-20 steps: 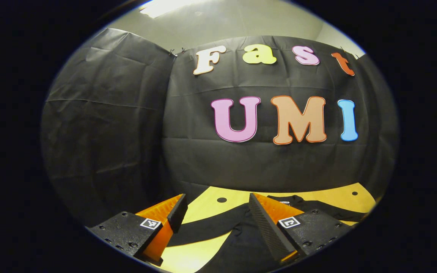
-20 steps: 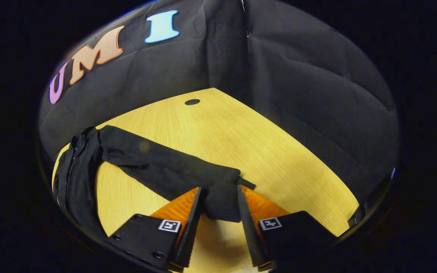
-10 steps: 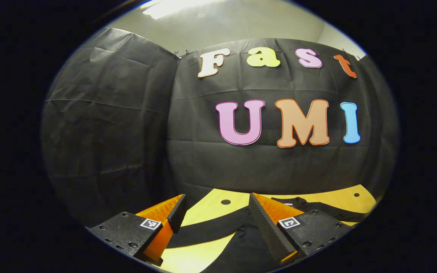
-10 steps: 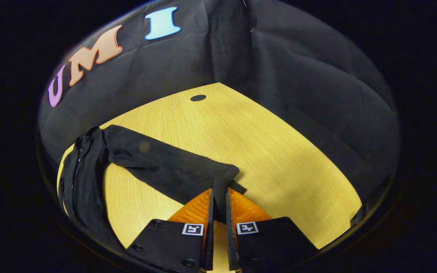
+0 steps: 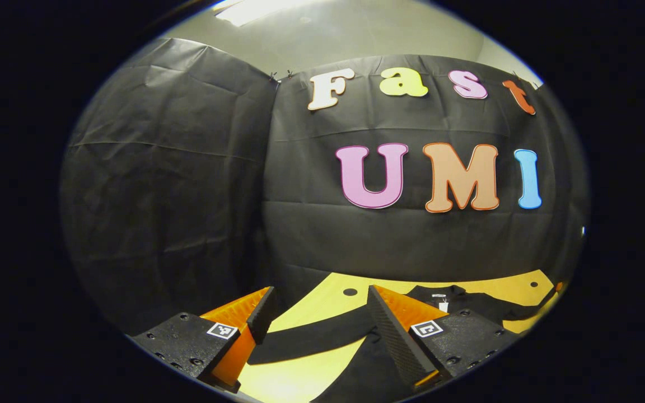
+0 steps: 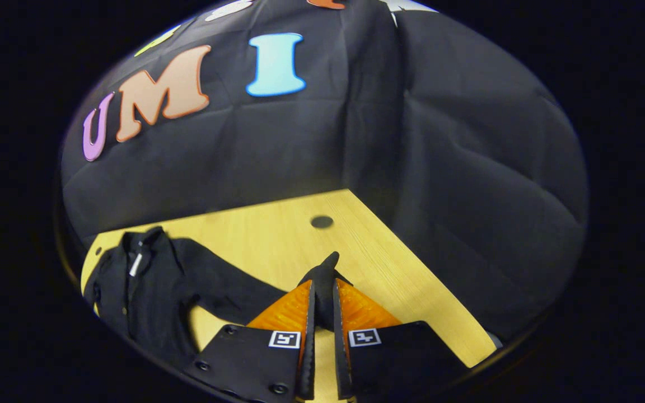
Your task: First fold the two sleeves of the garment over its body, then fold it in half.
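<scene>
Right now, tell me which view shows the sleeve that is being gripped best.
The right gripper view: the right gripper is shut on the sleeve, whose cuff sticks up between its fingers. In the left gripper view that sleeve is a thin strip near the table's far edge.

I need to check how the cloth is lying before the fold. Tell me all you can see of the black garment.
The black garment is a soft, matte, long-sleeved top lying on the wooden table, collar toward the booth wall, with a small white tag at the neck. One sleeve has its cuff pinched between the shut fingers of the right gripper and raised, a tip of cloth poking up. In the left gripper view the other sleeve lies flat, stretched outward, beyond the open left gripper, untouched.
</scene>
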